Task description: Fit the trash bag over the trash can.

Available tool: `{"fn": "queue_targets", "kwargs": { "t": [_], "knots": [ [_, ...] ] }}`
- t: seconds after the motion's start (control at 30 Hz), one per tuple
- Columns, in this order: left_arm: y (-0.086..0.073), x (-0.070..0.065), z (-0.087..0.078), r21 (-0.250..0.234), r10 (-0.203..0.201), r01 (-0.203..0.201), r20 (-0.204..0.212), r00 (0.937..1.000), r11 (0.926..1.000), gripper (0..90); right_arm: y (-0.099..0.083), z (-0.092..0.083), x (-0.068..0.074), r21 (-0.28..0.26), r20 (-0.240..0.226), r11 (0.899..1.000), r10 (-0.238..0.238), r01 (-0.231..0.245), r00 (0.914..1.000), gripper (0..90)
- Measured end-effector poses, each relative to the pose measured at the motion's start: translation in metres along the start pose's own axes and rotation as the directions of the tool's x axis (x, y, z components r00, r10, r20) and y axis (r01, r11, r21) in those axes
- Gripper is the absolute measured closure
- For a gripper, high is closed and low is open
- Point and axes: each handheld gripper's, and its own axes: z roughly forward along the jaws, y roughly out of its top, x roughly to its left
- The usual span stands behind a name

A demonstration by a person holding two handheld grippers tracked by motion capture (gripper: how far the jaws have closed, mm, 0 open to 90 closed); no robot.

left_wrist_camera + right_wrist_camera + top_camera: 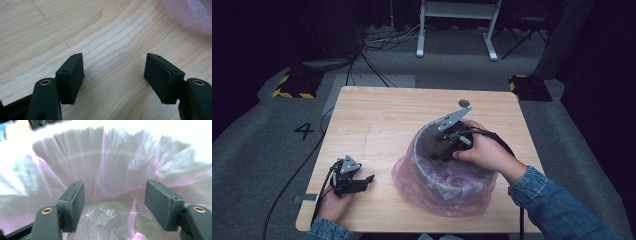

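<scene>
High view: right claw (pixel 447 147) open inside bin (pixel 432 165), nothing gripped; pink liner (pixel 437 192) looks thin, slippery, tear-prone — pinch rim fold at 6 o'clock. Left claw (pixel 357 181) open, idle on bench (pixel 387 115).

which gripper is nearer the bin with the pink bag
Right. The right gripper reaches into the bin, inside its pink bag; the left gripper rests apart on the table.
</scene>
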Motion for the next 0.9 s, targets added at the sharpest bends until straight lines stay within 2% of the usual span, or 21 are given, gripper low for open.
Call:
{"fn": "queue_targets", "kwargs": {
  "t": [0.13, 0.27, 0.43, 0.57, 0.8, 0.87, 0.9],
  "knots": [
    [0.000, 0.000, 0.000, 0.000, -0.001, 0.001, 0.001, 1.0000, 1.0000, 32.2, 0.006, -0.017, 0.004, -0.068, -0.009, 0.997, -0.025, 0.025, 0.9996, 37.8],
    [0.000, 0.000, 0.000, 0.000, 0.000, 0.000, 0.000, 1.0000, 1.0000, 32.2, 0.010, -0.028, 0.014, -0.125, -0.080, 0.992, -0.043, 0.033, 0.9959, 39.3],
    [0.000, 0.000, 0.000, 0.000, -0.001, 0.001, 0.001, 1.0000, 1.0000, 32.2, 0.012, -0.032, 0.032, -0.150, -0.173, 0.987, -0.081, 0.055, 0.9816, 41.5],
    [0.000, 0.000, 0.000, -0.001, -0.002, 0.002, -0.001, 1.0000, 1.0000, 32.0, 0.012, -0.020, 0.039, -0.090, -0.174, 0.991, -0.116, 0.101, 0.9779, 48.7],
    [0.000, 0.000, 0.000, -0.002, -0.003, 0.003, -0.003, 1.0000, 1.0000, 31.8, 0.005, 0.005, 0.042, 0.022, -0.135, 0.992, -0.119, 0.123, 0.9838, 56.8],
    [0.000, 0.000, 0.000, -0.002, -0.004, 0.004, -0.003, 1.0000, 1.0000, 31.8, 0.002, 0.012, 0.043, 0.053, -0.135, 0.991, -0.113, 0.121, 0.9844, 61.8],
    [0.000, 0.000, 0.000, -0.002, -0.004, 0.004, -0.003, 1.0000, 1.0000, 31.8, 0.001, 0.015, 0.044, 0.063, -0.134, 0.990, -0.120, 0.129, 0.9836, 68.0]
  ]
}}
